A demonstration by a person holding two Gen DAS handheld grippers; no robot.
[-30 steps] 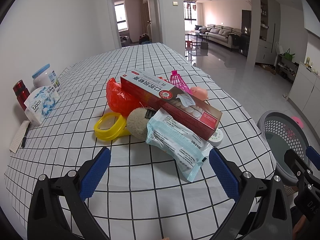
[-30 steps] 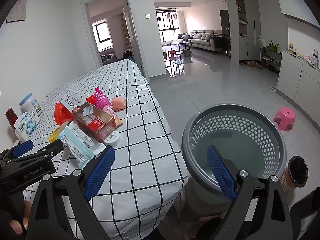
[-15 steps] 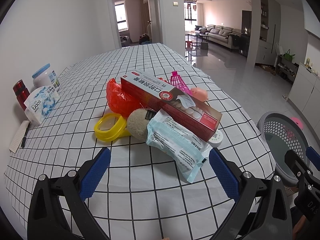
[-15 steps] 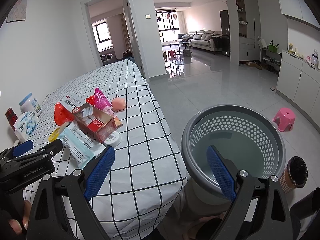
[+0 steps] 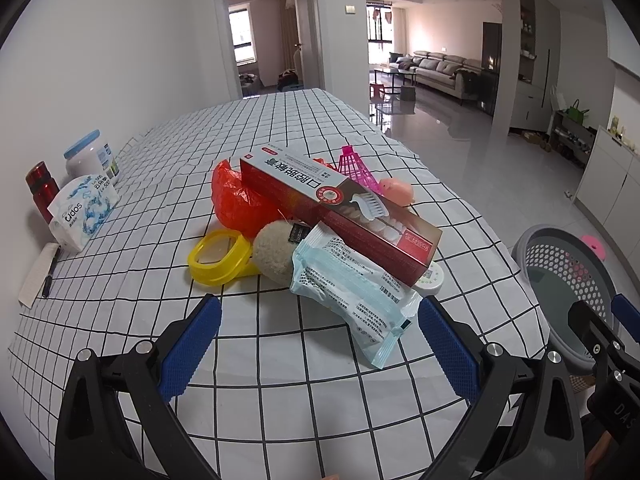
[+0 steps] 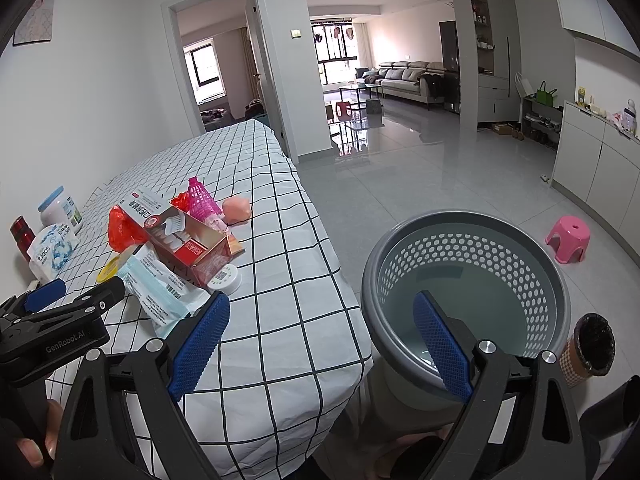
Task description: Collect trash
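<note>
A pile of trash lies on the checked tablecloth (image 5: 280,368): a red toothpaste box (image 5: 340,216), a pale blue wrapper pack (image 5: 352,292), an orange plastic bag (image 5: 240,204), a beige ball (image 5: 276,250), a yellow ring (image 5: 218,260), a pink plastic cone (image 5: 354,168), a pink blob (image 5: 396,192) and a white round lid (image 5: 430,280). My left gripper (image 5: 320,344) is open and empty, just short of the wrapper pack. My right gripper (image 6: 320,340) is open and empty, off the table's edge beside the grey perforated basket (image 6: 464,280). The pile also shows in the right wrist view (image 6: 180,236).
At the table's left by the wall stand a white jar (image 5: 92,160), a red bottle (image 5: 42,190), a wipes pack (image 5: 84,212) and a notepad with pen (image 5: 42,276). A paper cup (image 6: 588,348) and a pink stool (image 6: 568,238) stand on the floor by the basket.
</note>
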